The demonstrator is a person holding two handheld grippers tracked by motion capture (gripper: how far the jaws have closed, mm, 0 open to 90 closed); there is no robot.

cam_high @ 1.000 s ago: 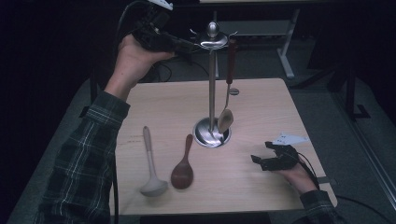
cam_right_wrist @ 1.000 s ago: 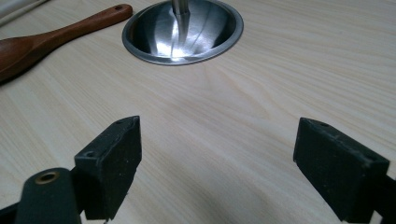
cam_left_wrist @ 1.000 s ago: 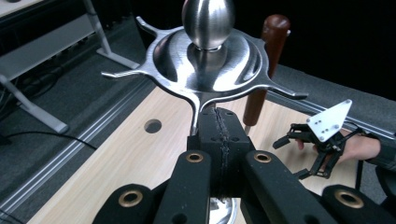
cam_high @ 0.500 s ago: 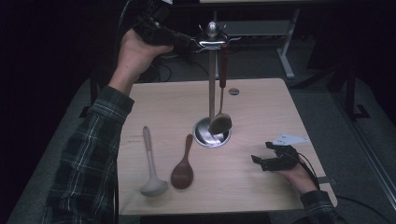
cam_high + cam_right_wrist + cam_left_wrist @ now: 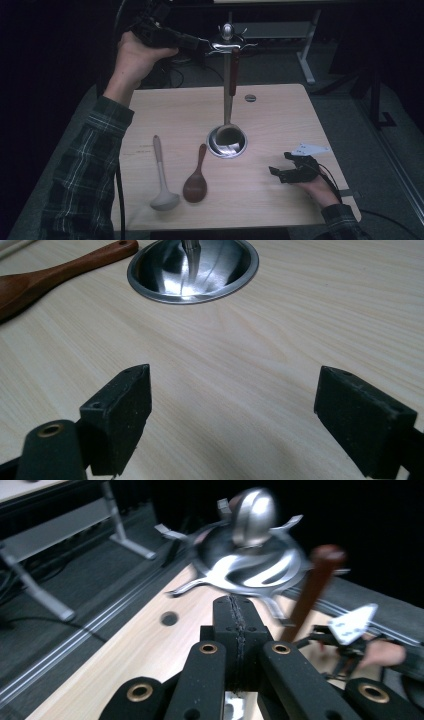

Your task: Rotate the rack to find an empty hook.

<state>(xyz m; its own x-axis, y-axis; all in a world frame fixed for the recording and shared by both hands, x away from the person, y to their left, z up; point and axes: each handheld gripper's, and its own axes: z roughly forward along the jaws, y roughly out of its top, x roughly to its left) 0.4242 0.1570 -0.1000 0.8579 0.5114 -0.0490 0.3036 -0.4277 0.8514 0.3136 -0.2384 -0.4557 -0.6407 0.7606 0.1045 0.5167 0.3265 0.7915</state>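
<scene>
Left gripper (image 5: 200, 45), high view: raised at utensil stand (image 5: 227, 95) top, hanging spoon (image 5: 231, 100) beside. Left gripper view: jaws pressed together, empty, red handle just right. Right gripper (image 5: 232, 415) view: jaws wide, empty, over table (image 5: 280, 340).

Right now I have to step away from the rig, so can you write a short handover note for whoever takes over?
Left gripper: raised at the stand's top, fingers shut, nothing between them.
Right gripper: resting on the table, fingers open, empty.
Done: the red-handled ladle hangs from the stand, its bowl over the base.
Left, probably: the white ladle and wooden spoon lie flat, left of the base, likely to be hung next.
</scene>
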